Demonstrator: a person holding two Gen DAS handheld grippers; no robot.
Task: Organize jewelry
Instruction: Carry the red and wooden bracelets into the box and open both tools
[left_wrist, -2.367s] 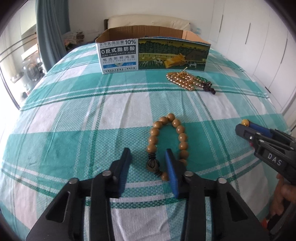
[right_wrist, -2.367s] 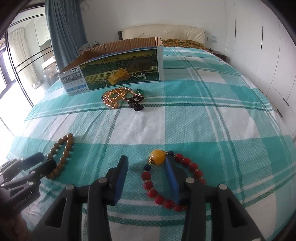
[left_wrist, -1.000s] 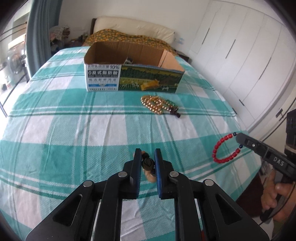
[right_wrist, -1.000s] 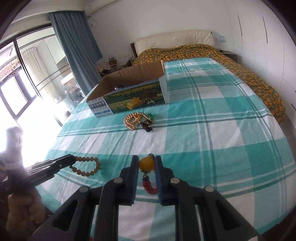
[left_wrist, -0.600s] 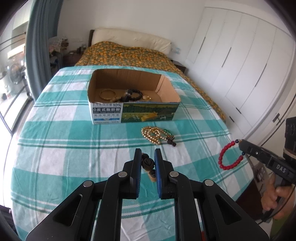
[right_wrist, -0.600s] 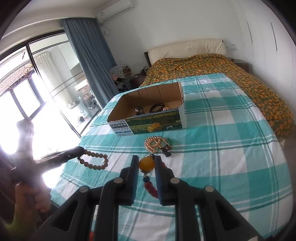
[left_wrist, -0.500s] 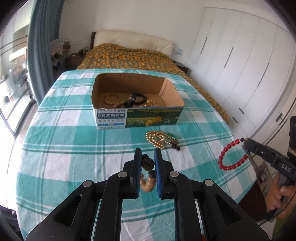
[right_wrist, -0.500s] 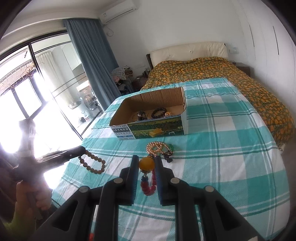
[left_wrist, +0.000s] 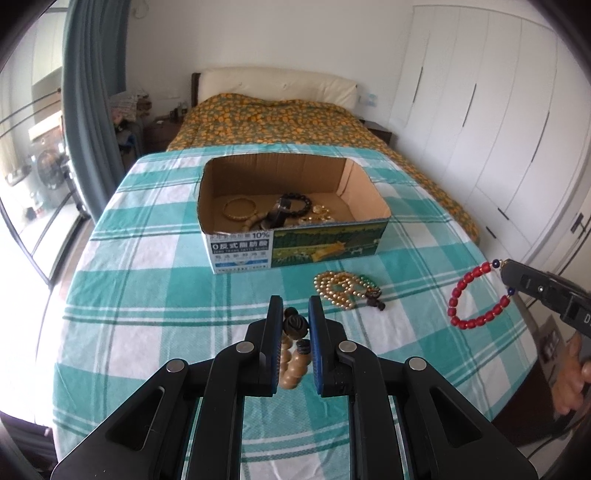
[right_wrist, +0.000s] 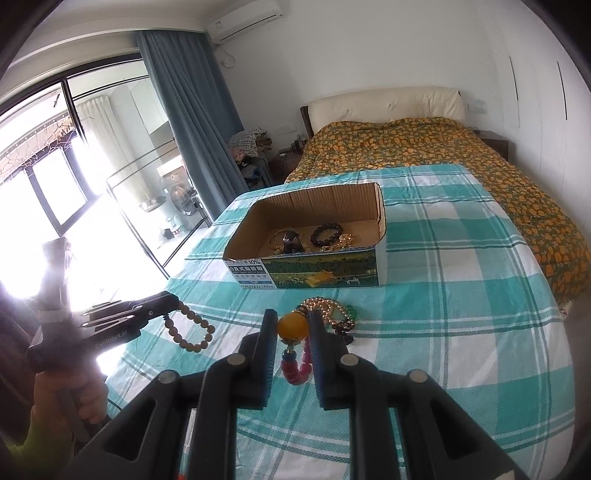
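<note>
My left gripper (left_wrist: 295, 312) is shut on a wooden bead bracelet (left_wrist: 293, 356), pinching its dark carved bead; the loop hangs below, well above the table. From the right wrist view the same wooden bead bracelet (right_wrist: 192, 328) dangles at the left gripper (right_wrist: 168, 297). My right gripper (right_wrist: 291, 319) is shut on a red bead bracelet (right_wrist: 293, 365) by its big amber bead. That red bead bracelet (left_wrist: 476, 295) also hangs at the right edge of the left wrist view. An open cardboard box (left_wrist: 295, 254) (right_wrist: 306, 271) with several bracelets inside sits ahead.
A pile of gold and green beads (left_wrist: 345, 288) (right_wrist: 332, 312) lies on the teal checked cloth (left_wrist: 147, 295) just before the box. A bed with an orange patterned cover (left_wrist: 273, 122) stands behind. White wardrobe doors (left_wrist: 498, 110) line the right; a window and blue curtain (right_wrist: 184, 110) the left.
Both grippers closed on their bracelets, lifted them off the cloth and rose. The box interior has come into view, and both bracelets hang free in the air.
</note>
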